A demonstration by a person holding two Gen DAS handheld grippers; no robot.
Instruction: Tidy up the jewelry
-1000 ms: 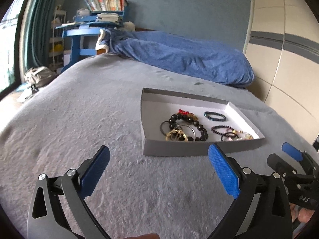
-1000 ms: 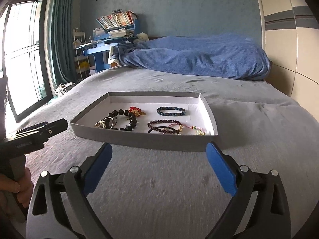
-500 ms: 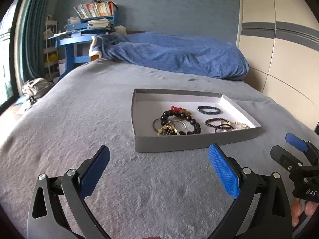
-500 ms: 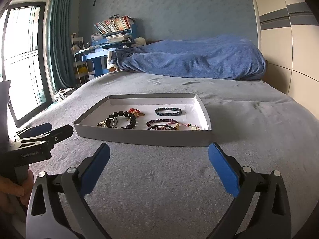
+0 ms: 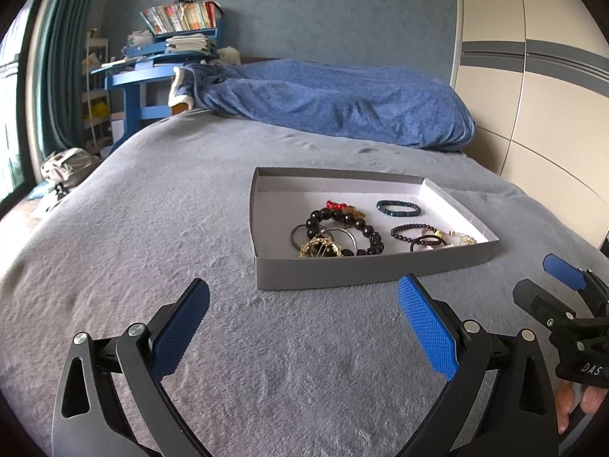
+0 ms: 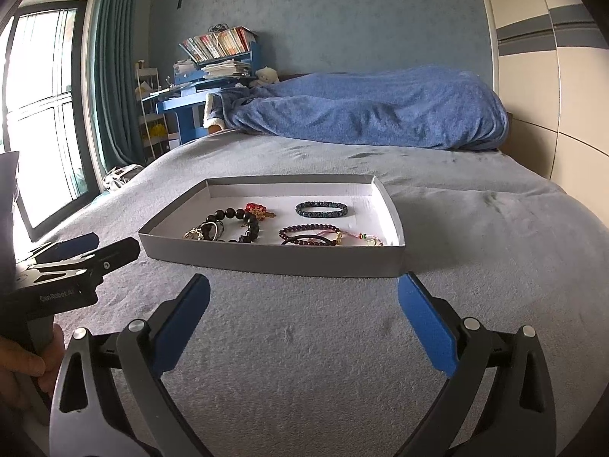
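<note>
Both our grippers hang over the grey bed (image 5: 160, 228), short of the tray (image 5: 342, 272). Left gripper (image 5: 302, 327): fingers spread wide, nothing between them. Right gripper (image 6: 302, 323): same, wide open and empty.

All the jewelry we can see lies inside the tray; none shows on the bed around it.
- Near left: black bead bracelet (image 5: 344, 228) tangled with a gold piece (image 5: 318, 247), thin rings (image 5: 344, 238) and a red charm (image 5: 337, 204). These touch and overlap.
- Far right: dark bead band (image 5: 397, 208), lying alone, apart from the rest.
- Near right: maroon bead bracelet (image 6: 308, 233), a black elastic (image 6: 310, 240) and a pink cord piece (image 6: 356, 237), overlapping.

Step in hand, as we judge it: unclear. The scene fits two stages: pieces gathered in the tray with the piles left to separate, or gathering into the tray being the whole job and already complete. The pictures don't settle which.

If any pick follows, it calls for a low approach over the near tray wall, fingers narrowed to straddle one strand only. Risk: in the left pile, lifting one item likely drags its neighbours. The lone dark band is the cleanest grasp.
</note>
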